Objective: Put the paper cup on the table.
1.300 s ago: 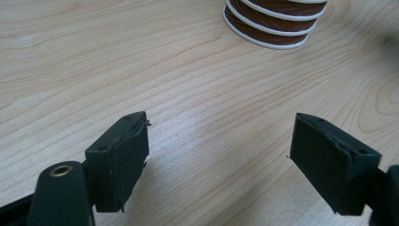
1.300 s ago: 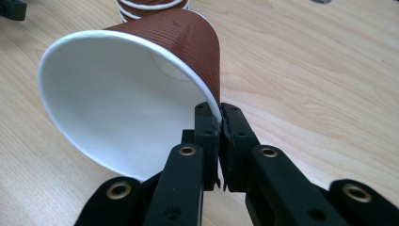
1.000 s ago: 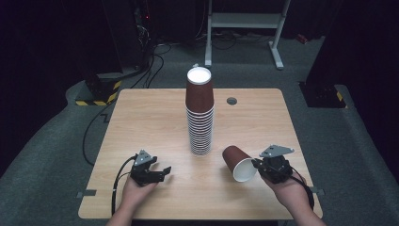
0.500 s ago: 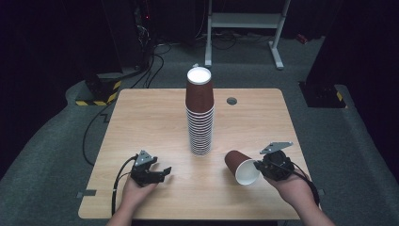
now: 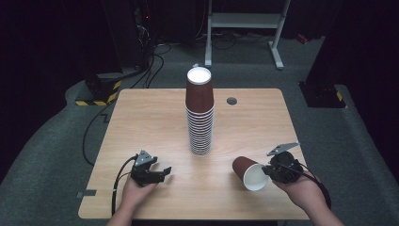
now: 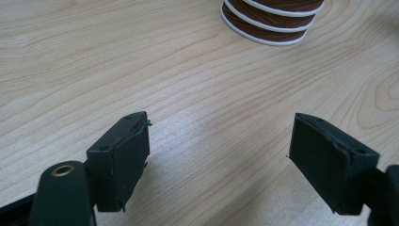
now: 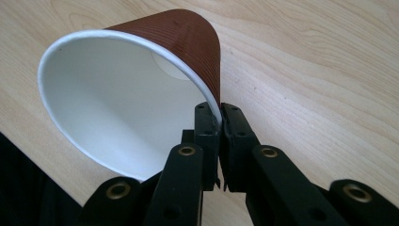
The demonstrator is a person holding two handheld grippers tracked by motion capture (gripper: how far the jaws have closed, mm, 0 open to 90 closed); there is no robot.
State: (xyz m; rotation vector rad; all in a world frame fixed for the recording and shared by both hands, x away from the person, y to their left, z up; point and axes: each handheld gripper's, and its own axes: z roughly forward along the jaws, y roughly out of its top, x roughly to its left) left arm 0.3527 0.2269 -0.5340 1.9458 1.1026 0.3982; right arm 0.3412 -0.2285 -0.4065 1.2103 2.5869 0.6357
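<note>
High view: the right gripper (image 5: 272, 170) holds a brown ribbed paper cup (image 5: 249, 173) sideways over the wooden table (image 5: 155, 122), near the tall stack of brown cups (image 5: 200, 117). Left gripper view: the left gripper (image 6: 219, 150) spread, empty. Right gripper view: jaws pinch the rim (image 7: 217, 113); keep that grip firm and level the cup before stacking.

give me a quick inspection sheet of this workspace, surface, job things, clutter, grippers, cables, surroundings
surface: light wooden table, bare wood, a small round hole near its far edge
job's things: tall stack of brown cups upside down at mid table; one loose brown cup, white inside, tipped on its side with the mouth toward the person
clutter: nothing seen
grippers: left gripper open, jaws apart over bare wood, holding nothing; right gripper shut on the loose cup's rim, one jaw inside the wall and one outside
cables: a black cable loops from the left gripper; more cables on the floor beyond the table
surroundings: grey carpet, a white stand and dark equipment behind
</note>
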